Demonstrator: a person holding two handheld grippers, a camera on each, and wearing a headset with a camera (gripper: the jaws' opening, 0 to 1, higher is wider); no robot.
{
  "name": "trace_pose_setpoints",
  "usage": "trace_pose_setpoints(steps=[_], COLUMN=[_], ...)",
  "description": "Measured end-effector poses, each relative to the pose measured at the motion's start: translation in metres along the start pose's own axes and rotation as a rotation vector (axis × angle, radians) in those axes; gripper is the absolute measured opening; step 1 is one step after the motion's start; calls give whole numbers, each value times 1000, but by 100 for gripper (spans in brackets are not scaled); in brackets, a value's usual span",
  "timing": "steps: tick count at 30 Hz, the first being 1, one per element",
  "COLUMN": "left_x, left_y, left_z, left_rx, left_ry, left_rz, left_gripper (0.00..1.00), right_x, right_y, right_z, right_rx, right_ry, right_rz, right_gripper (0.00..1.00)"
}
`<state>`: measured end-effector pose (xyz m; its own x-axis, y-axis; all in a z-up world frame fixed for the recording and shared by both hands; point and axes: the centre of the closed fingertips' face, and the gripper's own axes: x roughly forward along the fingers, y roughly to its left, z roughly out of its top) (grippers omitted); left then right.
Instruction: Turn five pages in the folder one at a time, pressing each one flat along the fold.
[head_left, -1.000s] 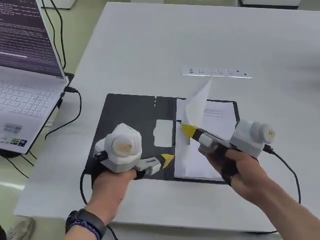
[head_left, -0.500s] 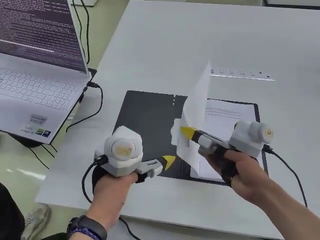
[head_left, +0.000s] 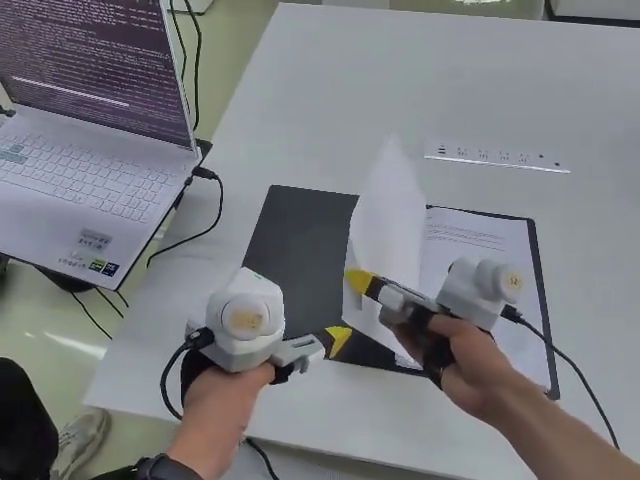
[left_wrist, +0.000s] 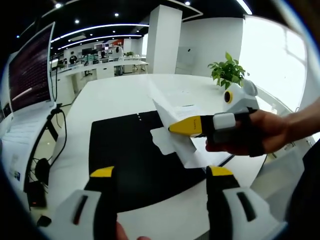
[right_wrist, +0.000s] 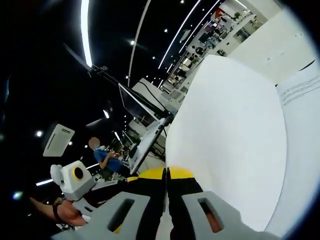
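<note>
A black folder (head_left: 300, 235) lies open on the white table, with a stack of printed pages (head_left: 480, 255) on its right half. My right gripper (head_left: 355, 280) is shut on the lower edge of one white page (head_left: 390, 215), which stands raised over the fold. In the right gripper view the shut jaws (right_wrist: 167, 173) pinch that page (right_wrist: 230, 145). My left gripper (head_left: 335, 343) hovers at the folder's near edge. It is open (left_wrist: 161, 172) with nothing between its fingers, facing the black inner cover (left_wrist: 125, 150) and the raised page (left_wrist: 165, 102).
An open laptop (head_left: 90, 130) sits off the table's left edge, with a black cable (head_left: 190, 235) trailing from it. A white power strip (head_left: 495, 158) lies beyond the folder. The table's near edge (head_left: 330, 440) runs just below both hands.
The head camera has shifted. My right gripper has carried the raised page leftward over the fold. My left gripper has stayed at the folder's near edge.
</note>
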<state>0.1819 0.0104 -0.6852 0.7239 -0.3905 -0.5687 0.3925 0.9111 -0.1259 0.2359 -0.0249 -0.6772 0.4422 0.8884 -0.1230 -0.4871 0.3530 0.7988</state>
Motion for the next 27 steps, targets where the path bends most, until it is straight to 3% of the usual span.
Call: trace_pose_setpoints(steps=[9,18,27], left_x=[-6,-5,-4], left_y=[13,19,26], left_z=[-10,-13,-17], left_rx=[-17,-18,-24], left_ry=[12,14,19], left_rz=[15,14,9], left_gripper=[72,72,72], right_x=[18,35,49], right_y=[-8,-20,-32], right_z=[-15,-30,-36], right_rx=[25,61,72], right_ry=[29,57,40], right_rz=[-33,-70,-108], right_gripper=[0,0,0])
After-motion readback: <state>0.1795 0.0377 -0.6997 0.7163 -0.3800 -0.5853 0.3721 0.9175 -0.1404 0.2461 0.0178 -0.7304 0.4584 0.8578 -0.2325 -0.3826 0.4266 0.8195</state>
